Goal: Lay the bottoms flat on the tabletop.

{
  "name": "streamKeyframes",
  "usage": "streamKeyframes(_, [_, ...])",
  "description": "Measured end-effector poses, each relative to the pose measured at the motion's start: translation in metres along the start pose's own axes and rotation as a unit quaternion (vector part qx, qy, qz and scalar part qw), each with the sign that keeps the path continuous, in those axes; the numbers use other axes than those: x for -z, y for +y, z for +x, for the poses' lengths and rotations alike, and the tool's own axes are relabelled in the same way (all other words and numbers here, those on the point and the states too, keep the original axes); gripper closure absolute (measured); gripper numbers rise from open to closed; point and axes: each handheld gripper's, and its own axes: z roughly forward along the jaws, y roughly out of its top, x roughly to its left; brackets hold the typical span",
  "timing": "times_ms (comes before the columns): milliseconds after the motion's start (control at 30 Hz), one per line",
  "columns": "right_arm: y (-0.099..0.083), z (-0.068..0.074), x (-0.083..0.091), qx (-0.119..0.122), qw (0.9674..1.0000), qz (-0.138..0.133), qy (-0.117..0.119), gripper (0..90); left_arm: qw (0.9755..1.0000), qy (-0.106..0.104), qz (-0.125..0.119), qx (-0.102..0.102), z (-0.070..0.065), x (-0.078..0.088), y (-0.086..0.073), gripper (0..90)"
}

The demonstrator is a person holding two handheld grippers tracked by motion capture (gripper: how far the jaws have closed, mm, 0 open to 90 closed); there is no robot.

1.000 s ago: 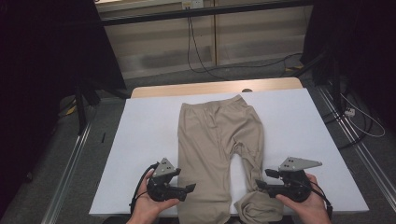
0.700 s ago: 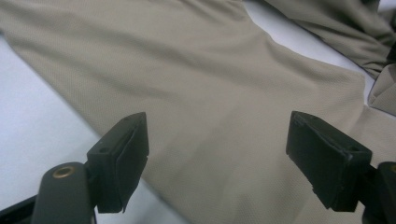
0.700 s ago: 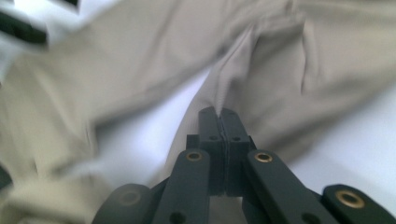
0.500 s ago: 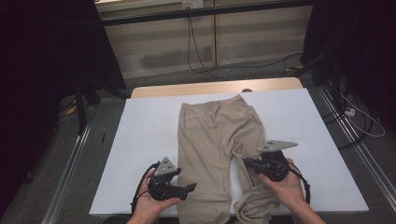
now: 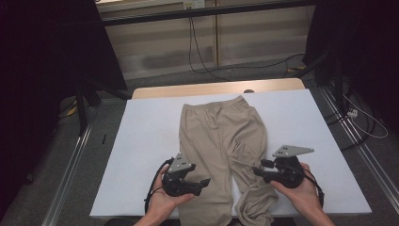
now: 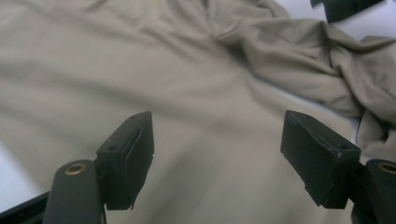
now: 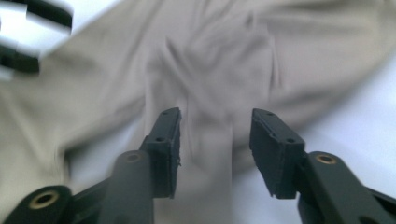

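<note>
Beige soft-knit trousers [image 5: 221, 146]: laid lengthwise on the white-covered bench [image 5: 141, 141], waistband far, right leg bunched near the front edge. Left gripper [image 5: 203, 181]: over the left leg, jaws wide apart, nothing clasped, just closing a little. Right gripper [image 5: 256, 171]: at the crumpled leg, jaws just opening, released; cloth lies between them, ungripped.

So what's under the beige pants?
The beige pants lie on a white sheet over the table; bare wood shows at the far edge. Whatever sits beneath the cloth itself is covered.
</note>
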Motion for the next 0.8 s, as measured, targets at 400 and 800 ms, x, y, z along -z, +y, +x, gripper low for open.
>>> streamKeyframes(400, [-0.016,0.054,-0.017,0.038,0.9942,0.049,0.087,88.2,0.9993,-0.032,0.0,-0.022,-0.029,-0.045,0.04,32.0])
streamKeyframes(800, [-0.019,0.041,0.001,0.032,0.9948,0.017,0.095,56.4,0.9944,-0.061,0.073,-0.047,-0.035,-0.068,0.026,65.0])
